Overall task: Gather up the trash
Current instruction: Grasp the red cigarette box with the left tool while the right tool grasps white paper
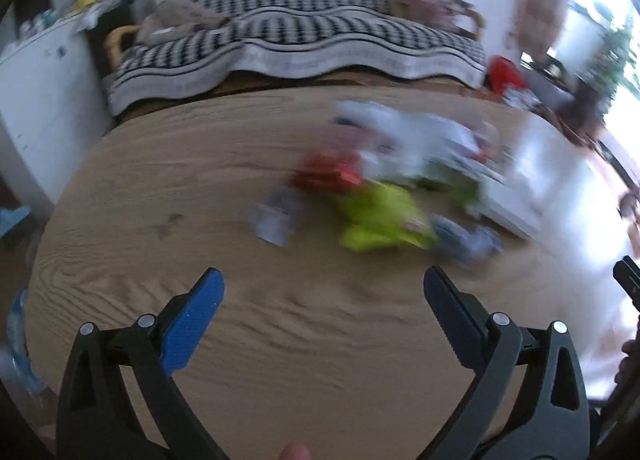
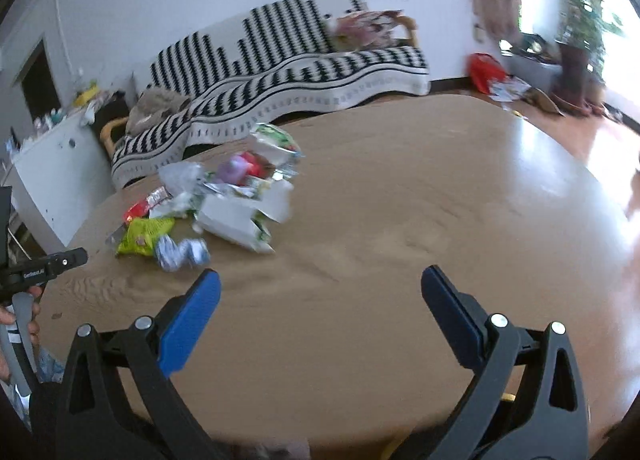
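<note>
A pile of trash lies on the wooden table (image 1: 200,180). In the blurred left wrist view I see a lime-green wrapper (image 1: 380,220), a red wrapper (image 1: 332,172), a blue-white crumpled piece (image 1: 468,240), a clear plastic scrap (image 1: 272,220) and white packaging (image 1: 420,136). In the right wrist view the same green wrapper (image 2: 144,236), blue-white piece (image 2: 180,254), white carton (image 2: 236,220) and red wrapper (image 2: 138,210) lie to the left. My left gripper (image 1: 322,284) is open and empty, short of the pile. My right gripper (image 2: 320,284) is open and empty over bare table (image 2: 400,200), right of the pile.
A black-and-white patterned sofa (image 2: 280,72) stands behind the table. A white cabinet (image 1: 36,100) is at the left. A red bag (image 2: 486,70) and a potted plant (image 2: 576,36) are on the floor at the right. The left gripper's body shows at the right wrist view's left edge (image 2: 44,266).
</note>
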The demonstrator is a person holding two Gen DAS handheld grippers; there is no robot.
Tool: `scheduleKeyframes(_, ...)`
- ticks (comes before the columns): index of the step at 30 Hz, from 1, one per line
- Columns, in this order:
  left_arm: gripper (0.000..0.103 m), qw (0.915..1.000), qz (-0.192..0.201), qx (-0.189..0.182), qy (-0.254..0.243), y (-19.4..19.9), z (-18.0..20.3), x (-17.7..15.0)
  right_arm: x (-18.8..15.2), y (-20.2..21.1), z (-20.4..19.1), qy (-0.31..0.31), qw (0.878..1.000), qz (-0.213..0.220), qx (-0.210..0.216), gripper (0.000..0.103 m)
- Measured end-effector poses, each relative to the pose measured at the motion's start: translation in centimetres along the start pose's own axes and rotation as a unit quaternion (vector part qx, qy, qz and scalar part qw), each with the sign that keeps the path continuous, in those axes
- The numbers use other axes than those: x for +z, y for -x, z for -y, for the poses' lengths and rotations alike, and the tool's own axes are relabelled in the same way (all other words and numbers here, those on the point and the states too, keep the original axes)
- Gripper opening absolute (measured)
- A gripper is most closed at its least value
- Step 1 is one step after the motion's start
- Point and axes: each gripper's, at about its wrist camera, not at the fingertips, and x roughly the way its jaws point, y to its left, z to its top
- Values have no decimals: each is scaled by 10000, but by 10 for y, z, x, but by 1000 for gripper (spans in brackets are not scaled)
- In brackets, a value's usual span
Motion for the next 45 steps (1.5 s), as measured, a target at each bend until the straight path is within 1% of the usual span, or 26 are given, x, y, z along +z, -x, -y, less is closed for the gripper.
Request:
scheduleKeyframes(2,97,10000,13,5,48,-10,-10,13,15,-22,-14,5,10000,-42,38,97)
scheduleKeyframes(4,97,9999,-36,-80,-102,-24,-10,29,33,-52,-31,25,9995,-264,189,97)
scheduleKeyframes(6,97,9990,-112,-197,-387,-46,-3,47,42,-79,-45,201,9990,-381,139,97)
scheduleKeyframes(8,97,9975,-178,-213,-655,-63,11,56,46,-102,-51,259,9981,-551,37,97)
scheduleKeyframes(10,97,9947,-247,-121,-993,-89,23,68,51,-120,-52,194,9973,-709,70,97)
scheduleKeyframes(12,97,9924,-358,-232,-1152,-105,31,75,52,-136,-55,221,9959,-858,155,97)
scheduleKeyframes(16,97,9915,-473,-543,-1087,-122,36,81,44,-157,-64,373,9940,-995,244,97)
scheduleKeyframes(19,97,9915,-517,-585,-1043,-132,37,85,41,-164,-62,219,9931,-1051,472,97)
scheduleKeyframes(20,97,9920,-540,-630,-952,-135,34,85,42,-164,-62,211,9932,-1033,487,97)
scheduleKeyframes(21,93,9920,-617,-721,-827,-140,29,86,42,-163,-62,226,9933,-1021,489,97)
scheduleKeyframes(22,87,9919,-669,-772,-759,-141,28,86,42,-161,-62,250,9939,-961,480,97)
scheduleKeyframes(23,85,9917,-709,-819,-697,-143,26,86,43,-159,-62,241,9949,-879,437,97)
scheduleKeyframes(24,85,9917,-712,-848,-649,-144,25,86,44,-156,-60,246,9955,-802,436,97)
scheduleKeyframes(28,85,9923,-683,-726,-734,-142,30,85,47,-137,-62,502,9975,-342,351,97)
scheduleKeyframes(30,85,9930,-628,-695,-715,-140,30,85,49,-127,-68,685,9967,-133,411,97)
scheduleKeyframes(31,85,9934,-607,-678,-706,-138,29,85,49,-126,-70,752,9961,-103,441,97)
scheduleKeyframes(32,85,9936,-585,-660,-705,-137,29,85,49,-128,-73,858,9952,-125,451,93)
scheduleKeyframes(33,85,9938,-573,-630,-712,-136,30,85,49,-132,-75,916,9943,-202,501,85)
scheduleKeyframes(34,85,9939,-571,-604,-725,-135,29,84,48,-135,-77,933,9938,-267,548,81)
scheduleKeyframes(35,85,9941,-568,-550,-748,-135,29,83,49,-140,-78,953,9929,-356,611,75)
scheduleKeyframes(37,85,9945,-552,-453,-768,-133,27,81,48,-149,-79,1008,9913,-521,675,72)
scheduleKeyframes(38,85,9945,-561,-472,-753,-133,26,82,48,-151,-80,992,9905,-583,748,68)
scheduleKeyframes(39,84,9944,-574,-507,-731,-133,25,82,48,-152,-79,931,9899,-620,869,61)
scheduleKeyframes(41,67,9937,-607,-660,-670,-135,23,82,47,-155,-79,858,9887,-714,1001,52)
scheduleKeyframes(42,58,9930,-640,-748,-645,-136,22,82,46,-156,-78,822,9875,-773,1104,44)
scheduleKeyframes(45,56,9934,-570,-766,-642,-131,20,83,42,-159,-79,732,9838,-977,1311,39)
